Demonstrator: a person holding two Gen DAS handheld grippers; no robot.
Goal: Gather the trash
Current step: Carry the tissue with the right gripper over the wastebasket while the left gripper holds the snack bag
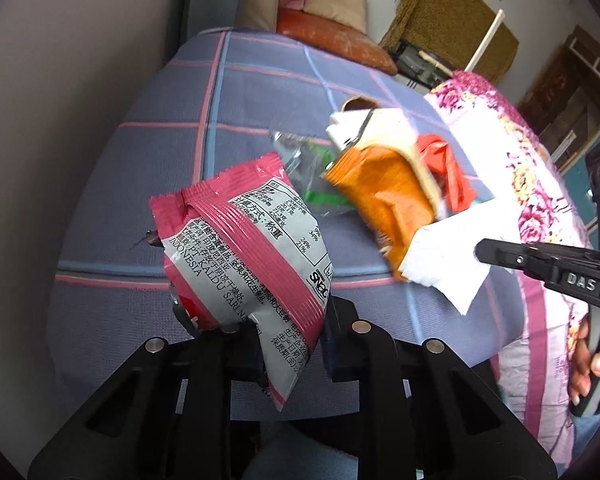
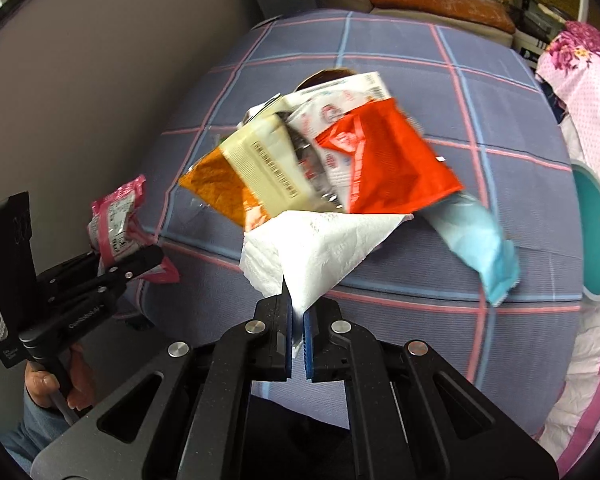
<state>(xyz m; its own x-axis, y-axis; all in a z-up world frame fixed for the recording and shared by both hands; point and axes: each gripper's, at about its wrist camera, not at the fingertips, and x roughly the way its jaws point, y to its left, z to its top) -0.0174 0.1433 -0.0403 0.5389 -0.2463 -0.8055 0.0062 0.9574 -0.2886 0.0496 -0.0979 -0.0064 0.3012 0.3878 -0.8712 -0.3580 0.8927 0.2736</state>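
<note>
A pink and grey snack packet hangs in my left gripper, whose jaws are shut on the packet's lower edge. The right wrist view shows the same packet and the left gripper at the left. My right gripper is shut on a corner of a white tissue. Bunched against the tissue are an orange wrapper, a cream box, a red wrapper and a light blue one, all blurred. In the left wrist view the right gripper holds the tissue beside the orange wrapper.
All this is above a bed with a blue-purple checked sheet. A clear wrapper with green print and a brown tube lie on it. A pink floral quilt runs along the right, with a teal round container beyond it. A grey wall stands at the left.
</note>
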